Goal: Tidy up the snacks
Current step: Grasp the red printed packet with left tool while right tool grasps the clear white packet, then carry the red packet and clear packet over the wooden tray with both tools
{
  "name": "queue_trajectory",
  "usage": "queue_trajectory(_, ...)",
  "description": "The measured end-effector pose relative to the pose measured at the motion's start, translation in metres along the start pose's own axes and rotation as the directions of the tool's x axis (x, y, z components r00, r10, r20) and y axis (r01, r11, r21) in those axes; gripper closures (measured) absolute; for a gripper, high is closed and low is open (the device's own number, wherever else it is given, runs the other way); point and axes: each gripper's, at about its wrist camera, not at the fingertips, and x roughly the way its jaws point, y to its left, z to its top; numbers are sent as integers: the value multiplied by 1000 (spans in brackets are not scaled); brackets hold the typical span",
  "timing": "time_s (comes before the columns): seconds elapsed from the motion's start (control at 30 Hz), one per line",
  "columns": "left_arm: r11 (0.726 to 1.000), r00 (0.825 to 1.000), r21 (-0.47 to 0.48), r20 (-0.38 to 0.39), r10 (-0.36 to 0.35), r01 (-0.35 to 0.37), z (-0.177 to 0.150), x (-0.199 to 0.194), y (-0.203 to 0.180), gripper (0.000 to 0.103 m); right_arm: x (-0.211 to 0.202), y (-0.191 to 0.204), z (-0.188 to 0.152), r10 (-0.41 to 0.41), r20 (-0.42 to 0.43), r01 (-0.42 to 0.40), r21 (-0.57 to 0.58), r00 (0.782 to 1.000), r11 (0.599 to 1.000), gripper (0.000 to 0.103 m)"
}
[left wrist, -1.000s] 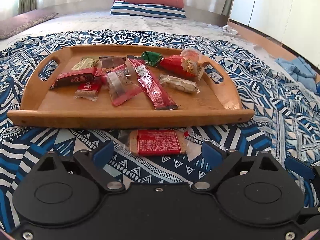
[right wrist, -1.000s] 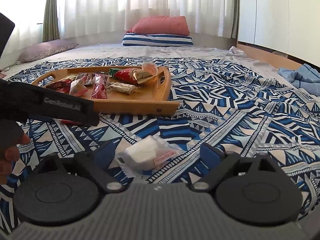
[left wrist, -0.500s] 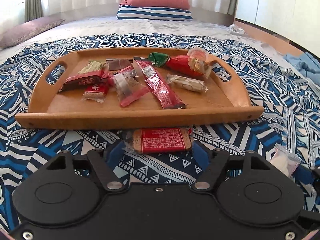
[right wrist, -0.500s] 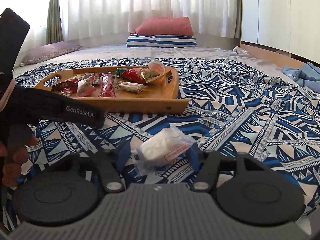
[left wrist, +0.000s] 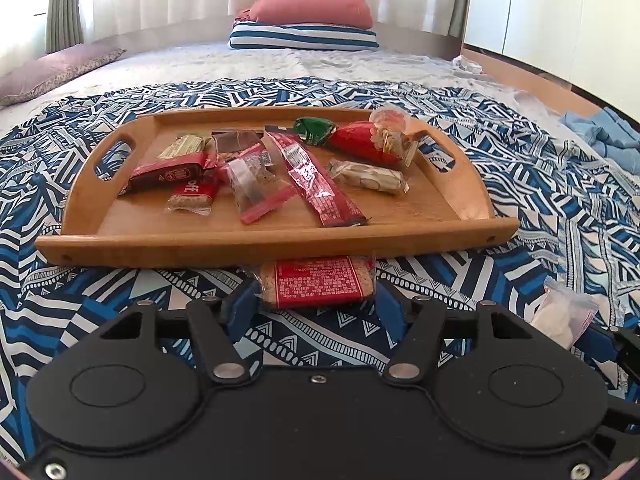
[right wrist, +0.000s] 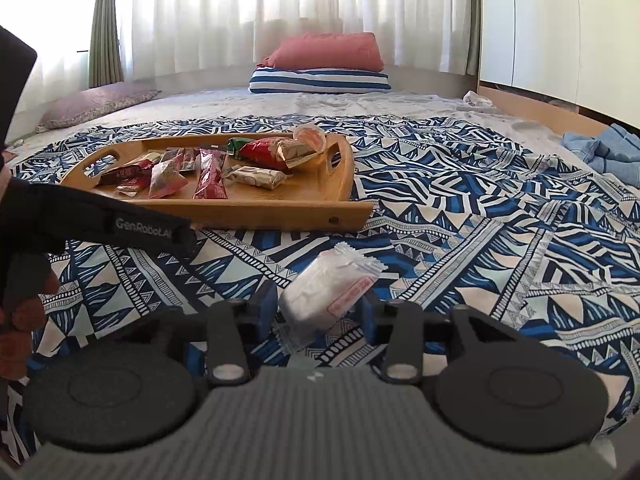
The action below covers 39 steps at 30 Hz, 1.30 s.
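A wooden tray (left wrist: 460, 204) with several wrapped snacks sits on a blue patterned blanket; it also shows in the right wrist view (right wrist: 280, 208). My left gripper (left wrist: 316, 304) is shut on a red-labelled biscuit pack (left wrist: 318, 285), held just in front of the tray's near rim. My right gripper (right wrist: 318, 312) is shut on a white clear-wrapped snack (right wrist: 326, 292), held a little above the blanket; this snack also shows in the left wrist view (left wrist: 562, 314). The left gripper's body (right wrist: 120, 224) appears at the left of the right wrist view.
The blanket (right wrist: 480, 208) covers a bed. Red and striped pillows (left wrist: 308, 24) lie at the far end, a purple cushion (left wrist: 52, 72) at far left. A blue cloth (right wrist: 604, 152) lies at the right beside white cupboards.
Both grippers' jaws have closed, the left on the red biscuit pack and the right on the white snack. Both packs now sit higher off the blanket, and the tray appears slightly nearer.
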Motion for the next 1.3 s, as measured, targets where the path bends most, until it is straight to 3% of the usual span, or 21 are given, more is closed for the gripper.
queue_trajectory(0.33, 1000, 1000, 0, 11, 2, -2, 4, -12, 7, 42, -5, 3, 8, -1, 14, 1, -12, 1000, 1000, 64)
queue_trajectory(0.5, 1000, 1000, -3, 19, 3, -3, 5, -19, 9, 42, -7, 3, 13, 11, 19, -11, -8, 1000, 1000, 73)
queue_trajectory(0.83, 1000, 999, -2, 49, 15, -15, 12, -34, 16, 42, -1, 1, 20, 17, -18, -16, 30, 1000, 999, 77)
queue_trajectory(0.97, 1000, 998, -5, 61, 23, -23, 16, -38, 20, 42, -3, 1, 28, 19, -11, -18, 44, 1000, 999, 82)
queue_trajectory(1.3, 999, 995, -4, 83, 48, -48, 31, -43, 33, 42, -5, 3, 49, 41, 15, -42, 76, 999, 996, 82)
